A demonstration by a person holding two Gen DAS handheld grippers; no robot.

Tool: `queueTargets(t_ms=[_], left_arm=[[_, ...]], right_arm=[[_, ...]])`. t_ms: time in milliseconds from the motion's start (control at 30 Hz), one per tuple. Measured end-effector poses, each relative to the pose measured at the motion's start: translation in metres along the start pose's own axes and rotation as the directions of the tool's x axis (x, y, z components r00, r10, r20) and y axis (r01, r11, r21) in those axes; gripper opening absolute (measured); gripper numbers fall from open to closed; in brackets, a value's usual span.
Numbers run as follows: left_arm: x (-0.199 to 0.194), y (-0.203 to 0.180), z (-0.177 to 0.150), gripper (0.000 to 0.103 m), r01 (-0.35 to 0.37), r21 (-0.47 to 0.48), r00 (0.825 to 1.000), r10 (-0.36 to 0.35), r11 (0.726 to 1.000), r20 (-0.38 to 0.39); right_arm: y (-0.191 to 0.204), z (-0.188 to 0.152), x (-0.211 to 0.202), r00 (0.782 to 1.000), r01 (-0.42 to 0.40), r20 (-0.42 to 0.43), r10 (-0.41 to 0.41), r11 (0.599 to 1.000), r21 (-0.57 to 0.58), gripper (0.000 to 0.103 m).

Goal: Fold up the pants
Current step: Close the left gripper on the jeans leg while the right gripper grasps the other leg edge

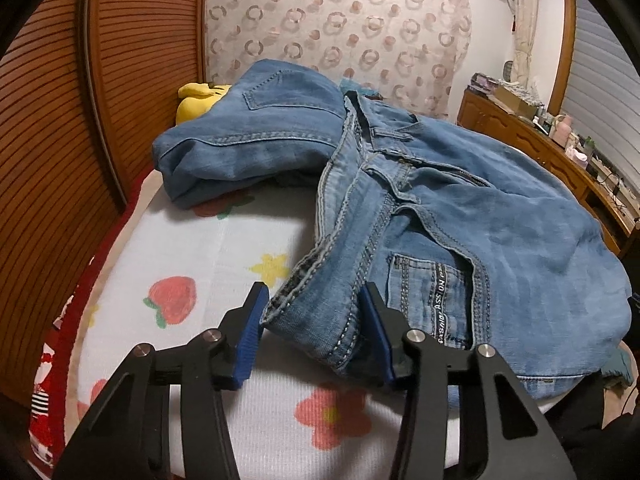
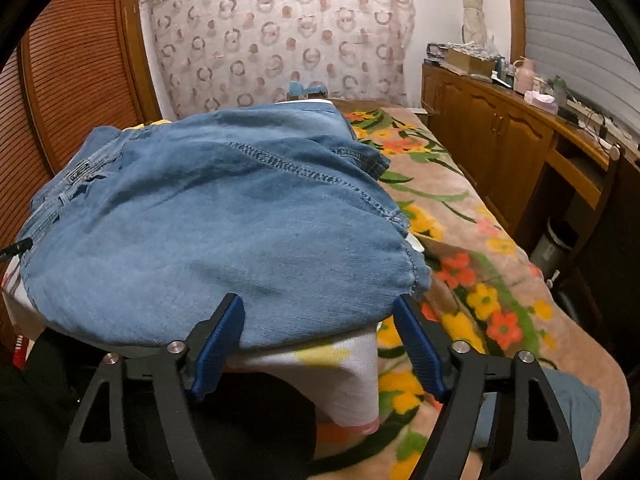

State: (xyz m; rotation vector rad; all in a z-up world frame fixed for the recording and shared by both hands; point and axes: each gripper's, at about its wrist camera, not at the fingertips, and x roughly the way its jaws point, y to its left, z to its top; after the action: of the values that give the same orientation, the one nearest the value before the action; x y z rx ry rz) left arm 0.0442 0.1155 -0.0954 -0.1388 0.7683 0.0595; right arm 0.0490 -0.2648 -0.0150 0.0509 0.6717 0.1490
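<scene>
Nearest in the left wrist view is the left gripper (image 1: 312, 322), black arms w/ blue pads. Its jaws stand part open around the waistband corner of the jeans (image 1: 440, 216); the right pad seems to touch the denim, the left pad has a small gap, so the cloth is between them but not clamped. In the right wrist view the right gripper (image 2: 320, 320) has its jaws wide apart at the near edge of the jeans (image 2: 208, 232); the edge of the cloth lies between the pads, and no pad presses on it.

The jeans are blue denim and lie on a white cloth w/ strawberries & flowers (image 1: 208, 248), which hangs over the near edge of the bed. The waistband, belt loops and a back pocket w/ a printed strip face the left camera. Further back one part of the jeans is folded over and makes a thick heap, w/ another pocket on top. Behind this heap a yellow soft toy (image 1: 198, 100) shows only partly.

To the right of the jeans a floral blanket (image 2: 472, 216) covers the rest of the bed. Beyond it stands a wooden cabinet (image 2: 488, 136) w/ small items on top, too small to tell. At the far end is a curtain w/ ring pattern (image 2: 280, 40), and on the left side a brown slatted door (image 1: 48, 120).
</scene>
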Motion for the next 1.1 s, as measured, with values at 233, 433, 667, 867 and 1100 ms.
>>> queueTargets(t_ms=[233,433,667,867,1100], left_arm=[[-0.002,0.002,0.002,0.047,0.02,-0.009,1.0,-0.02,1.0,-0.015],[-0.011,-0.003,0.004,0.03,0.057,0.013,0.998,-0.057,0.998,-0.004],[-0.044,-0.017,0.013,0.018,0.106,0.052,0.993,-0.109,0.993,0.05],[-0.086,-0.027,0.026,0.016,0.141,0.074,0.979,-0.151,0.987,0.14],[-0.117,-0.03,0.039,0.016,0.16,0.096,0.962,-0.177,0.982,0.208]], right_arm=[[-0.001,0.003,0.001,1.0,0.024,0.007,-0.023,0.997,-0.069,0.019],[0.0,0.005,0.001,0.999,0.036,0.007,-0.036,0.995,-0.088,0.003],[-0.003,0.016,-0.014,0.997,0.036,0.076,-0.03,0.996,-0.081,0.002],[-0.005,0.024,-0.024,0.991,0.042,0.13,-0.029,0.995,-0.093,0.001],[-0.012,0.04,-0.038,0.973,0.022,0.23,-0.005,0.997,-0.074,0.001]])
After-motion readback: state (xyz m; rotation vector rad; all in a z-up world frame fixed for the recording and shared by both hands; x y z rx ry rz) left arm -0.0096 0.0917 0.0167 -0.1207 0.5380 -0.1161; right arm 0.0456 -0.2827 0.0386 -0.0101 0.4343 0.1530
